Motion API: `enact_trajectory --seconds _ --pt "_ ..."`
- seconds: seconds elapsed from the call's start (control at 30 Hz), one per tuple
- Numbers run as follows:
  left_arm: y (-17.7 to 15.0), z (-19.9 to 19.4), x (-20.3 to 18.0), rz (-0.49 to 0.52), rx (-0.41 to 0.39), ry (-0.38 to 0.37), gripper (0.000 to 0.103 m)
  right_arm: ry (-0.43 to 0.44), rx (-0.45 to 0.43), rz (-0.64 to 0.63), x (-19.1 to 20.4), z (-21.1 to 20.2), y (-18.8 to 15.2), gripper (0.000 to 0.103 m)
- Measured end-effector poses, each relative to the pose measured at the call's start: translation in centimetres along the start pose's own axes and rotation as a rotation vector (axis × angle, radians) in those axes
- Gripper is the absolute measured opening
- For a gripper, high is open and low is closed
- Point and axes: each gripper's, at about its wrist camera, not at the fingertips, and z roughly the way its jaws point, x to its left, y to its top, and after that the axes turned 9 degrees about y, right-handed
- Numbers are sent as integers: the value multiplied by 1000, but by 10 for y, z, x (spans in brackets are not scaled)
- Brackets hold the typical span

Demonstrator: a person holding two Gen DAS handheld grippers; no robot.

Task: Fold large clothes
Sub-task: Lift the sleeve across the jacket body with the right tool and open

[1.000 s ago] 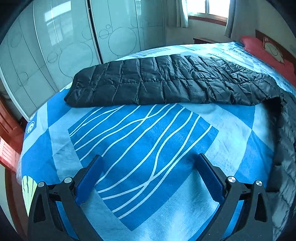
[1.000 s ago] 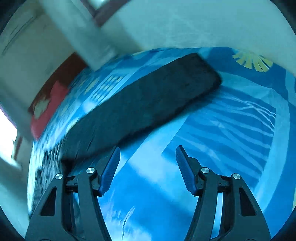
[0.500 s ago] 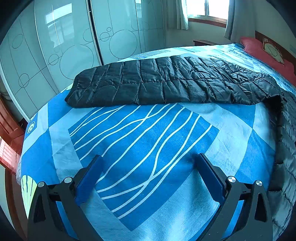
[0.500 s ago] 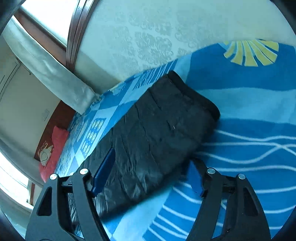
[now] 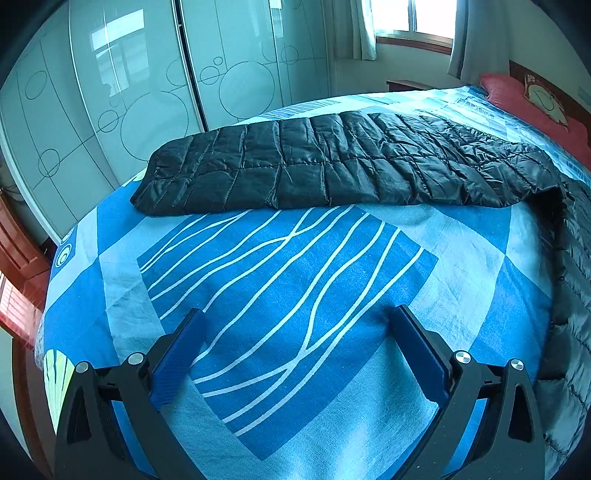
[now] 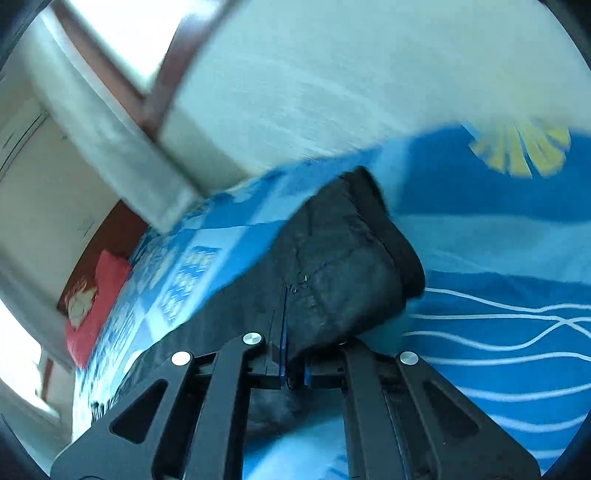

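Black quilted coat (image 5: 351, 162) lies lengthwise along the bed's (image 5: 295, 369) far edge, its near end seemingly pinched in the closed right tool (image 6: 291, 369), while the left tool (image 5: 299, 354) gapes empty, well apart.

- The jacket (image 5: 332, 162) lies on the bed (image 5: 295, 295), stretched along the far edge.
- One end of the jacket is near the far left corner of the bed; the other end bends down along the right edge.
- The pillow (image 5: 524, 96) lies at the far right corner, behind the jacket.
- The wardrobe (image 5: 129, 92) stands behind the bed's left edge.
- The window (image 5: 413, 16) is behind the bed's far edge.
- The left gripper (image 5: 295, 354) is over the near middle of the bed.
- The right gripper (image 6: 291, 354) is at the jacket's edge.
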Motion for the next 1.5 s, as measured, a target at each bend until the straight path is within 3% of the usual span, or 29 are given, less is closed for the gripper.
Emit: enact_trajectory --seconds 0.27,0.47,0.77,1.07,1.33,1.43,1.5 --pt "0 1 2 -5 -2 -5 99 211 68 -311 159 -14 -48 6" --pt "0 1 3 -8 -7 -6 99 342 211 -515 282 -6 -147 6" --pt "-3 1 8 -22 -11 -23 99 469 440 -699 404 -8 -309 5" --pt "-5 0 9 -27 -17 -29 99 559 612 -839 468 -29 -423 6" --pt "-6 0 9 -27 -19 -28 99 558 738 -945 482 -30 -476 6" --pt "-5 1 9 -27 -18 -29 99 552 794 -971 483 -26 -486 12" --pt "-6 0 9 -27 -19 -28 99 582 810 -962 481 -28 -485 25"
